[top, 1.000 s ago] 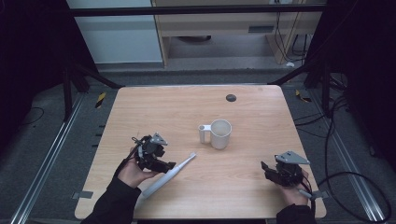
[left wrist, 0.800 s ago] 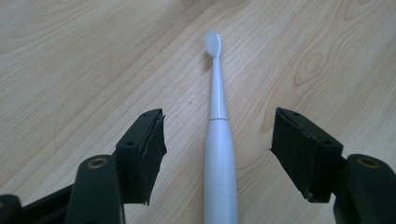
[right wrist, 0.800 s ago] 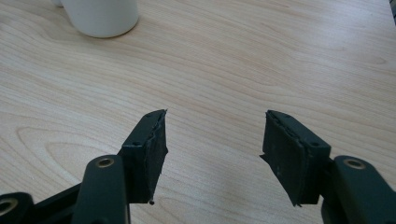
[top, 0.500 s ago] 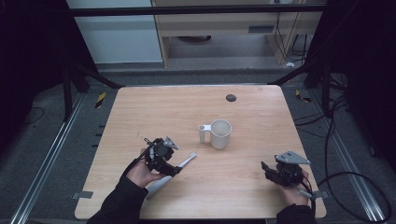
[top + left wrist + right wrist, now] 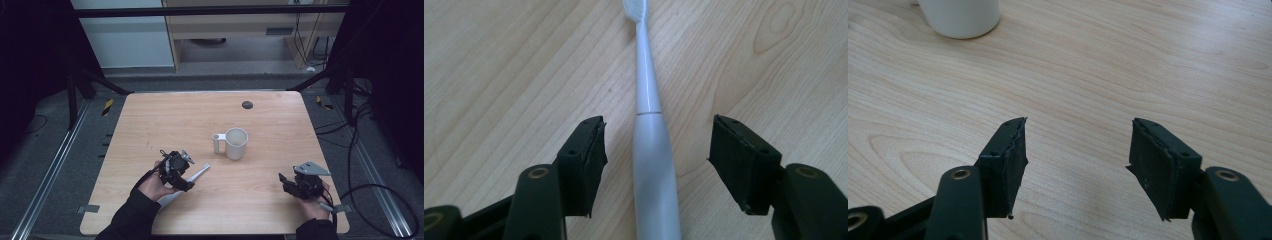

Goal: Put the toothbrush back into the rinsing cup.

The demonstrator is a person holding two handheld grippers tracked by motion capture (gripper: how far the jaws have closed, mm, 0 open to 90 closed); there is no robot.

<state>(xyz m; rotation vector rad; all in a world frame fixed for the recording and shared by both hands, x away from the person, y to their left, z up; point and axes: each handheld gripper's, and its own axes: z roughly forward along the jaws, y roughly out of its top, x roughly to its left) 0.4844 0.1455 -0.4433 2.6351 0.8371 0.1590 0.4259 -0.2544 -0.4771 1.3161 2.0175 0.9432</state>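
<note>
A white electric toothbrush (image 5: 201, 172) lies flat on the wooden table (image 5: 150, 115), its head pointing toward a white mug (image 5: 236, 144). My left gripper (image 5: 182, 172) is lowered over the toothbrush. In the left gripper view the handle (image 5: 651, 165) lies between the jaws with a gap on each side. The left gripper (image 5: 659, 127) is open, and its jaws have just been closing a little. Near the table's front right corner, my right gripper (image 5: 285, 181) rests open, nothing between its fingers. In the right gripper view that gripper (image 5: 1075, 125) faces bare wood, with the mug (image 5: 960, 17) at the top left.
A small dark round spot (image 5: 247, 104) marks the far side of the table. Metal rails and dark floor run along both sides, with cables (image 5: 370, 190) on the right. A pale cabinet stands behind the table.
My left gripper has moved right and down along the toothbrush, so that it now straddles the handle. The right gripper, the mug and the toothbrush have stayed put.
</note>
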